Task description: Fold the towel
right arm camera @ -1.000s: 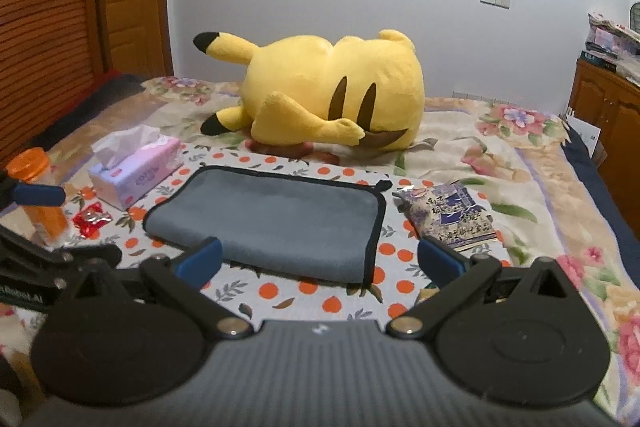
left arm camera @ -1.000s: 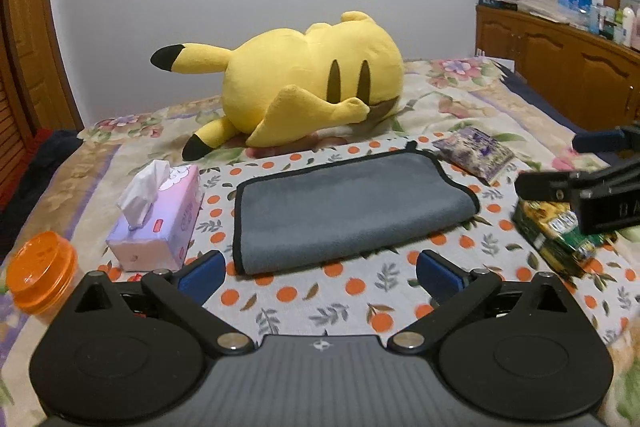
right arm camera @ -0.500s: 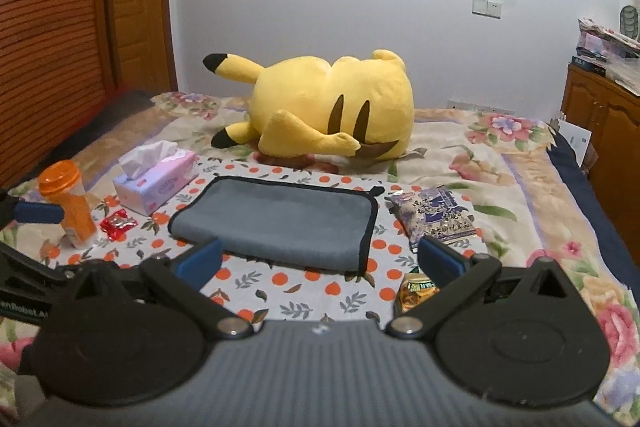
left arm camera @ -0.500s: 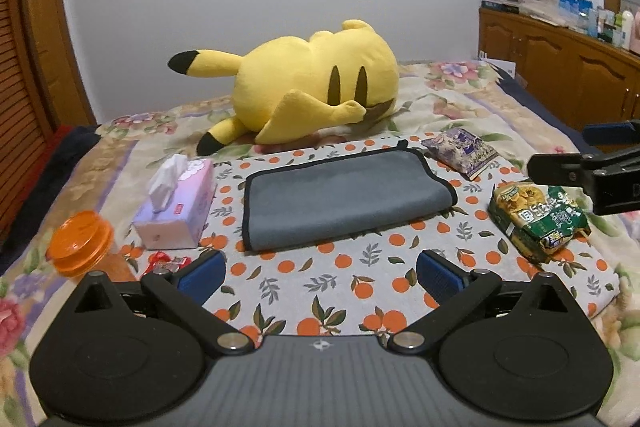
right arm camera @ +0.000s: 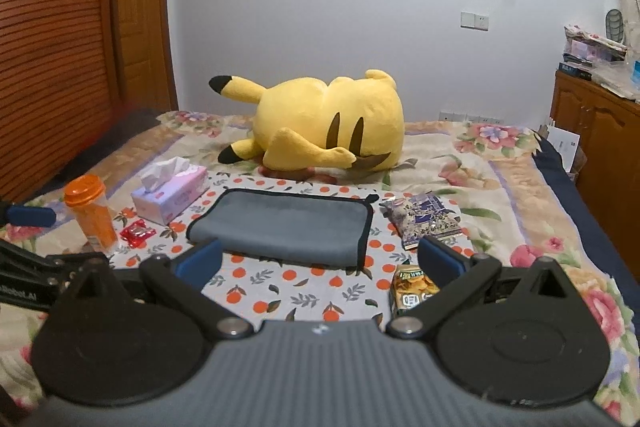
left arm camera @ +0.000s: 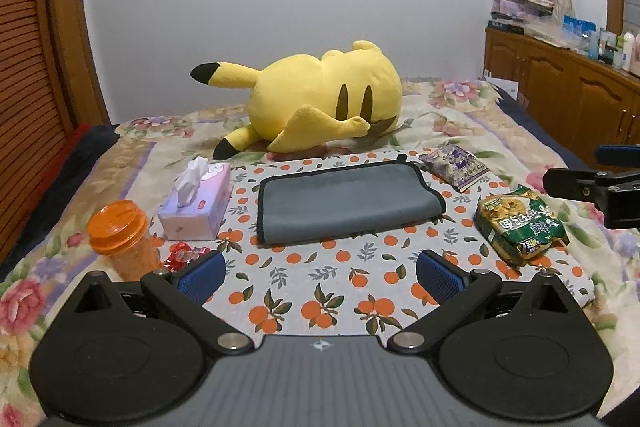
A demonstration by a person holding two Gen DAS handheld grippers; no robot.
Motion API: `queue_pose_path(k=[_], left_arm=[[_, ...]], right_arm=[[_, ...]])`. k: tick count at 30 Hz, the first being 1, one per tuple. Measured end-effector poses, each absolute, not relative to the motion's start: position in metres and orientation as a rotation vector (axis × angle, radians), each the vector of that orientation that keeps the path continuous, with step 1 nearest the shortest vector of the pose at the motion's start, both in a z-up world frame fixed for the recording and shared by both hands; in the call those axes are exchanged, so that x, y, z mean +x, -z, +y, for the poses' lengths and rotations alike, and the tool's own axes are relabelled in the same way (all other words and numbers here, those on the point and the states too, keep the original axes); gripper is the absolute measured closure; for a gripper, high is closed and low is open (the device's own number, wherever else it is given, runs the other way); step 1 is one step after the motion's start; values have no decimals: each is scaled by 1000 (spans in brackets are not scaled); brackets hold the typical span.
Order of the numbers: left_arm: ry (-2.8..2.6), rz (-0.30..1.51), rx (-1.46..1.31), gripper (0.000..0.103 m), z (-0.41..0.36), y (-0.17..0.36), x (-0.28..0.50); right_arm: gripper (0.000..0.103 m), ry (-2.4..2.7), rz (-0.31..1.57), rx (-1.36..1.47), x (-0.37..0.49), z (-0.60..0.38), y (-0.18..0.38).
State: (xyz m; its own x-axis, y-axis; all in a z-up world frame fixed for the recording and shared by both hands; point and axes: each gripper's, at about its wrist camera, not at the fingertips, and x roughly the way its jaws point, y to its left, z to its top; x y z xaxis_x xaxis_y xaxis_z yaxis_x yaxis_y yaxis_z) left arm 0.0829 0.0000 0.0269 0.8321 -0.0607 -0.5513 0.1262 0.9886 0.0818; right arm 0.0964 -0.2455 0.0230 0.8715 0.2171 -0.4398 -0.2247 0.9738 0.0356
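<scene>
A grey towel with black edging [left arm camera: 344, 203] lies folded flat on an orange-print cloth [left arm camera: 320, 287] on the bed. It also shows in the right wrist view [right arm camera: 280, 223]. My left gripper [left arm camera: 320, 273] is open and empty, held back from the towel's near edge. My right gripper [right arm camera: 320, 261] is open and empty, just short of the towel's near edge. The right gripper's fingers show at the right edge of the left wrist view [left arm camera: 576, 183]. The left gripper shows at the left edge of the right wrist view [right arm camera: 28, 215].
A yellow plush toy [left arm camera: 320, 103] lies behind the towel. A tissue box [left arm camera: 196, 207], an orange jar [left arm camera: 120, 239] and a red wrapper [left arm camera: 184, 253] sit to the left. A purple packet [left arm camera: 454, 165] and a green snack bag [left arm camera: 520, 223] lie to the right. A wooden cabinet [left arm camera: 568, 99] stands at the right.
Both grippers have pulled back and up from the towel, so more of the bed shows. The towel lies as before. Both grippers stay open.
</scene>
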Motion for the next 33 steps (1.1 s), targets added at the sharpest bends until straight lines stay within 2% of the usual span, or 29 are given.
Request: queue_pose_path(k=[13, 33], left_arm=[[99, 577, 139, 0, -4, -21, 48], [104, 644, 120, 0, -8, 24, 32]], right_arm=[[0, -224, 442, 5, 64, -249, -19], [0, -228, 494, 17, 47, -246, 18]])
